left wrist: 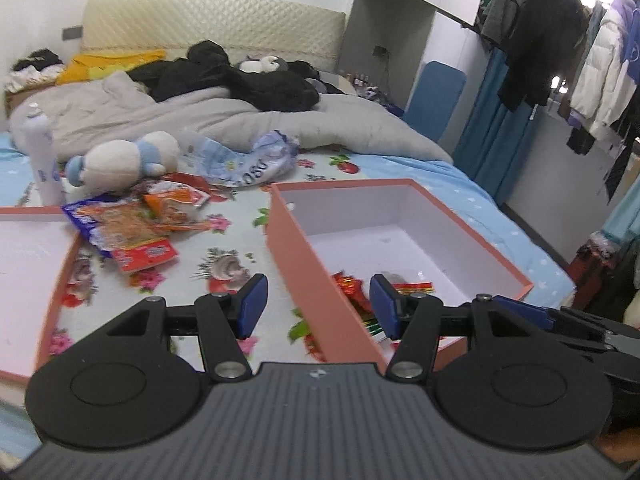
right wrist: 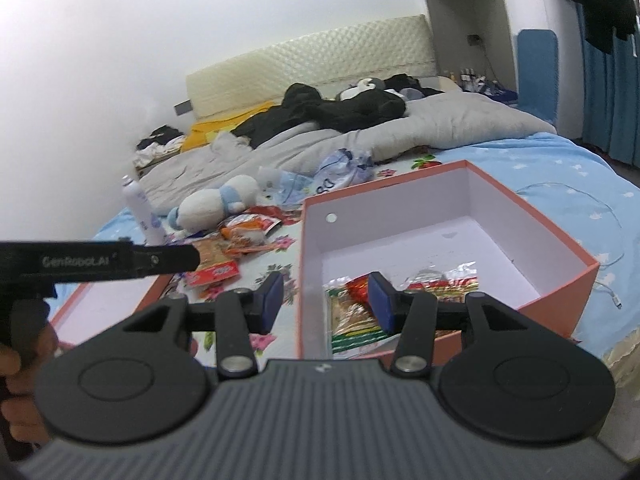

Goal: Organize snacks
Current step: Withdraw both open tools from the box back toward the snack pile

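Hand-held gripper open — rectangular pink box.

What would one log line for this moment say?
left gripper: open, empty | right gripper: open, empty | box: some snack packets inside

Salmon-pink box with white inside, red-orange snack packets, flowered blue sheet.

Box lid cut off left.
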Demonstrator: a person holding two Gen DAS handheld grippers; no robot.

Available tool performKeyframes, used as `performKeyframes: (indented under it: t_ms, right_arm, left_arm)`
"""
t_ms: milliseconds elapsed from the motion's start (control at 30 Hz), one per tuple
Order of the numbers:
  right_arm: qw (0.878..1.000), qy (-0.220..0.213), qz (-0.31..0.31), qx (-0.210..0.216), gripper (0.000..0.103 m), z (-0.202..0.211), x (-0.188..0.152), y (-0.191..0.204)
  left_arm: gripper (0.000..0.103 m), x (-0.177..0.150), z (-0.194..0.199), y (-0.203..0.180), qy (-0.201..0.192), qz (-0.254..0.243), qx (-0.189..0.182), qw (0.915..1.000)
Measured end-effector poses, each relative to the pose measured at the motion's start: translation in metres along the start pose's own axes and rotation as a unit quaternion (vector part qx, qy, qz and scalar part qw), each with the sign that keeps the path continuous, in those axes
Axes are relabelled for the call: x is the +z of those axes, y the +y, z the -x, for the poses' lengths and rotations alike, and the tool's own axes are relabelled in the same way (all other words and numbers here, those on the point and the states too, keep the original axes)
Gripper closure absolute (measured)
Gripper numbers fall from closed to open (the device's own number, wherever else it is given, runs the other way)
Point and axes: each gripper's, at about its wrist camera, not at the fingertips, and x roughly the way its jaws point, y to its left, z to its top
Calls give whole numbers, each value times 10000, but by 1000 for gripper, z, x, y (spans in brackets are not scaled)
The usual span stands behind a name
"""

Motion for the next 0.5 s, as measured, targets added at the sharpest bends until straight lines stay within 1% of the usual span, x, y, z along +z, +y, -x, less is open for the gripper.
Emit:
performKeyframes:
  t_ms: [100,200,300,500]
  right_arm:
    - [9999,74,20,143,53,1,-5,10]
    - [9995,130,117,271,53,1,-10,23]
    - [9988,194,172,405,53,1,-16,35]
    - [9964,295,359,714,53,1,-29,61]
  left_arm:
    - [41,-7,12,3,-77,-123,207,9997]
    - [41,-17,24,11,-173,-134,385,9990]
    - [41,-26,34,23,-239,-5,620,9978]
    - [41,-43,45,53,-146,343,952,9948]
